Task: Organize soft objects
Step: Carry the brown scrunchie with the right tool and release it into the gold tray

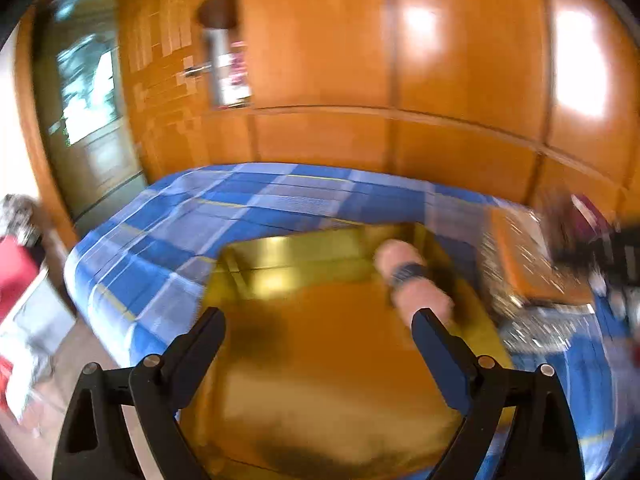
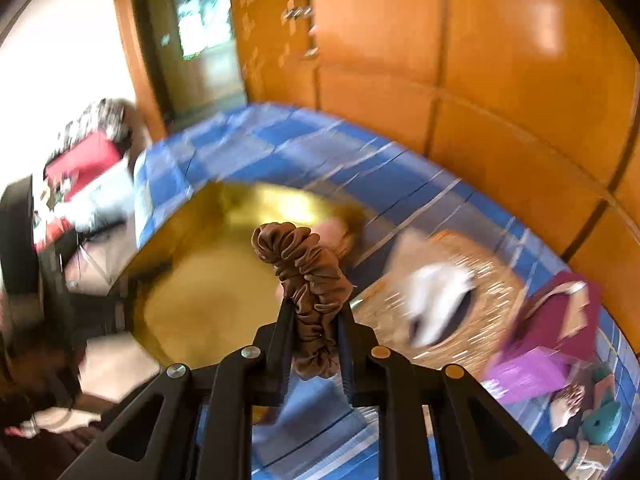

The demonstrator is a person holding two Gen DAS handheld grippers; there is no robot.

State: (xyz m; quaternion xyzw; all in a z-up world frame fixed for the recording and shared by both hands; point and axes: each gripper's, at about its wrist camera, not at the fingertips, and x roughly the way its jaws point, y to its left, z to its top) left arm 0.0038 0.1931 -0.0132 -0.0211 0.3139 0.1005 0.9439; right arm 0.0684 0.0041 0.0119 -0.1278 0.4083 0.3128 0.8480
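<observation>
Here, in the left wrist view, the left gripper (image 1: 318,320) sat low in the frame with its jaws wide apart and nothing between them, above a shiny gold box (image 1: 280,256) resting on the blue plaid bedspread (image 1: 168,224). A blurred pink roll with a dark band (image 1: 408,276) lay at the box's right side, at centre right. In the right wrist view, the right gripper (image 2: 314,308) at lower centre was clamped on a brown scrunchie (image 2: 306,276), which stood up between the fingers. The gold box (image 2: 208,280) lay behind it at centre left, and a woven basket (image 2: 488,300) sat on the bedspread (image 2: 280,140) at right.
</observation>
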